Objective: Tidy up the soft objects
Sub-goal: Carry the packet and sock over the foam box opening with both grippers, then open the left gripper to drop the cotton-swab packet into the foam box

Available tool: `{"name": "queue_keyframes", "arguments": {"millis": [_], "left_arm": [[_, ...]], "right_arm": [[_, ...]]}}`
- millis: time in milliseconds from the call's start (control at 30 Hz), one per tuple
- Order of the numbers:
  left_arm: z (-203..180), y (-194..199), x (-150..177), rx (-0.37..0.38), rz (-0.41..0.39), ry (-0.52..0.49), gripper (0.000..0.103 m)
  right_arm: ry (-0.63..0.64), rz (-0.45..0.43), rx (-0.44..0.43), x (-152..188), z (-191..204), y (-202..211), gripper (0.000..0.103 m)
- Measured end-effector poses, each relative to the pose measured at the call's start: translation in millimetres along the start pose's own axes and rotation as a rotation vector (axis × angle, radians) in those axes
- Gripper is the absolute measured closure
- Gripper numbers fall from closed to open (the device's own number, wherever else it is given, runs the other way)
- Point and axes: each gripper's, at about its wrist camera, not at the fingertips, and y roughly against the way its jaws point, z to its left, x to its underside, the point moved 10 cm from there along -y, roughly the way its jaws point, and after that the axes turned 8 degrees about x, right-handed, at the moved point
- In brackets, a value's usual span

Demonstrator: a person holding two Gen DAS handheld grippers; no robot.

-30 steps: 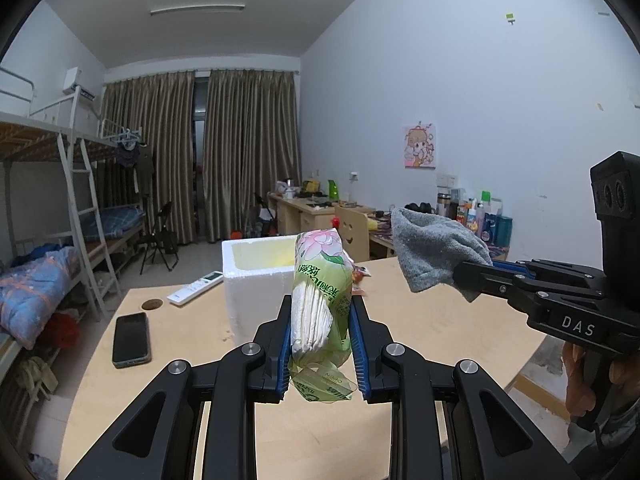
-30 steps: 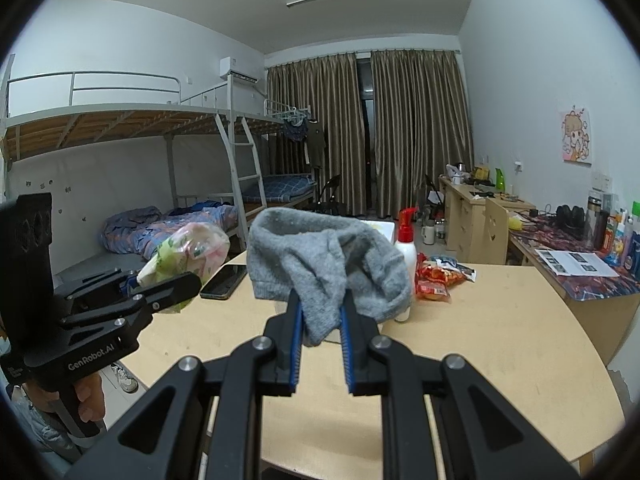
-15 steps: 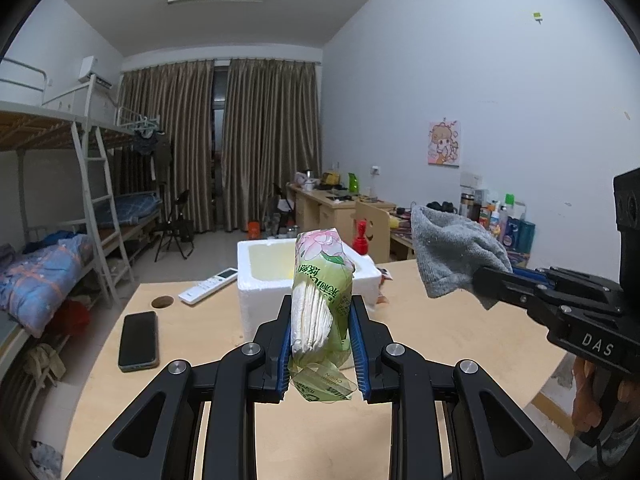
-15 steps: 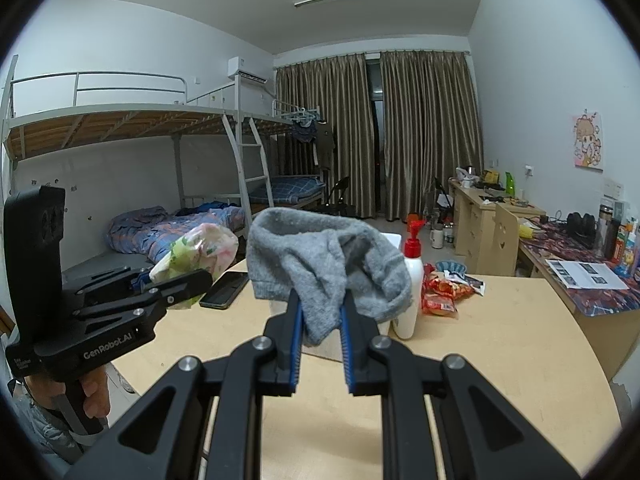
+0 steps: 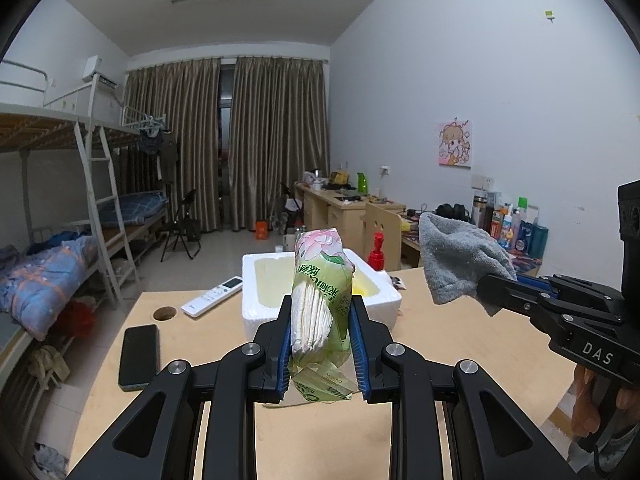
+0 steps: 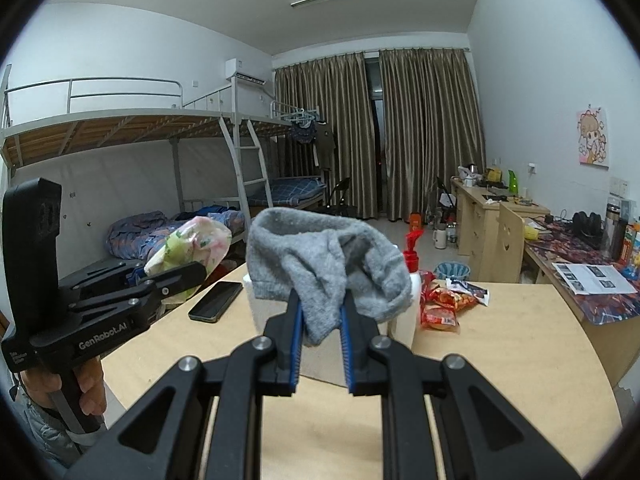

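Observation:
My left gripper (image 5: 321, 312) is shut on a green tissue pack (image 5: 320, 292) with a pink flower print, held upright above the wooden table (image 5: 440, 344). My right gripper (image 6: 320, 312) is shut on a grey sock (image 6: 324, 268) that hangs over its fingers. A white foam box (image 5: 276, 284), open on top, stands on the table just beyond the tissue pack. The right gripper and sock (image 5: 460, 260) show at the right of the left wrist view. The left gripper with the tissue pack (image 6: 192, 244) shows at the left of the right wrist view. The sock hides most of the foam box (image 6: 272, 312) there.
A black phone (image 5: 138, 356) and a white remote (image 5: 212, 301) lie left of the box. A red-capped white bottle (image 6: 412, 280) and red snack packets (image 6: 444, 304) sit to its right. A cable hole (image 5: 165, 313) is near the table's far left edge.
Both grippers have moved closer to the foam box, keeping their holds. The box looks larger and nearer in the left wrist view.

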Motion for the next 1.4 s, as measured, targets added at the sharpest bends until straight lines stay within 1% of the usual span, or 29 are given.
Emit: {"name": "queue_keyframes", "arguments": {"millis": [400, 667, 1133, 1400], "left_arm": [[2.0, -15.7, -10.3, 0.005, 0.003, -0.007, 0.076], [18.7, -36.0, -23.4, 0.008, 0.009, 0.001, 0.076], [34.0, -61.2, -39.6, 0.033, -0.009, -0.012, 0.076], [44.9, -83.9, -45.0, 0.034, 0.006, -0.014, 0.076]], "right_arm": [[0.006, 0.000, -0.004, -7.9, -4.6, -10.3, 0.083], [0.002, 0.013, -0.007, -14.9, -4.5, -23.8, 0.083], [0.017, 0.027, 0.006, -20.8, -4.6, -44.8, 0.083], [0.029, 0.042, -0.003, -24.2, 0.8, -61.5, 0.083]]}}
